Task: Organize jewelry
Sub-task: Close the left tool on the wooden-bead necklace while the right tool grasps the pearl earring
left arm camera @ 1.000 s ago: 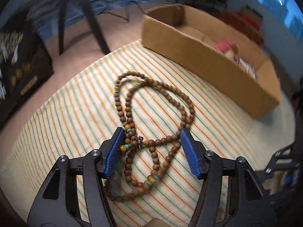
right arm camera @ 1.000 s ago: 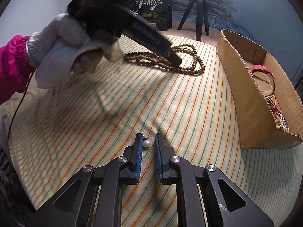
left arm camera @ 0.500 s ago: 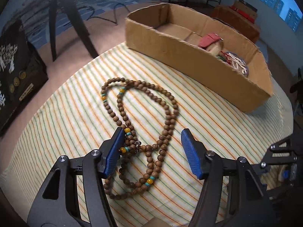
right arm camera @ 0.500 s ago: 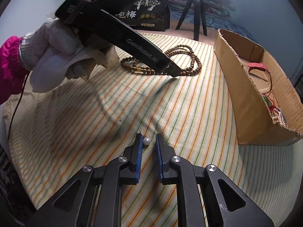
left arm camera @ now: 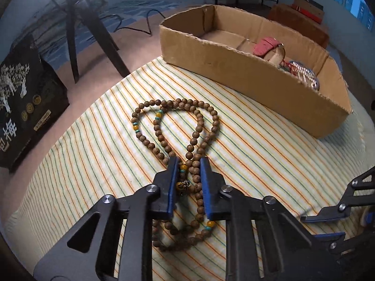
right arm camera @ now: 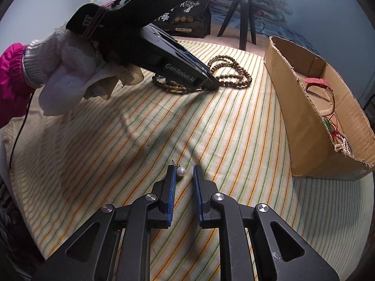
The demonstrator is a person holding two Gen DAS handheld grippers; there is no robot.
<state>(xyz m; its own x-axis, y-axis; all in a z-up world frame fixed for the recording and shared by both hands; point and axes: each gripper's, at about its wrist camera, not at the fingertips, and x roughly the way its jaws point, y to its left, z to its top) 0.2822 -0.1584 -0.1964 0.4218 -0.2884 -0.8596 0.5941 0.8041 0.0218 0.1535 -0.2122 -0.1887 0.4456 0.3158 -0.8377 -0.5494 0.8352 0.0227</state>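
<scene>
A long wooden bead necklace (left arm camera: 178, 126) with yellow and teal beads lies coiled on the striped cloth (left arm camera: 257, 154). My left gripper (left arm camera: 188, 161) has closed on its strands near a small metal charm. It also shows in the right wrist view (right arm camera: 211, 86), its tip on the necklace (right arm camera: 234, 72). My right gripper (right arm camera: 184, 171) is partly open over the cloth, with a small pearl earring (right arm camera: 180, 171) lying between its fingers beside the left pad. A cardboard box (left arm camera: 246, 70) holding other jewelry stands at the cloth's far side.
The box (right arm camera: 304, 107) sits to the right in the right wrist view, with a red bracelet (right arm camera: 317, 82) and pearls inside. A black printed bag (left arm camera: 25, 107) and a tripod (left arm camera: 77, 30) stand on the floor beyond the cloth.
My left gripper's jaws have closed from wide open onto the necklace strands. The right gripper and the pearl earring have stayed put.
</scene>
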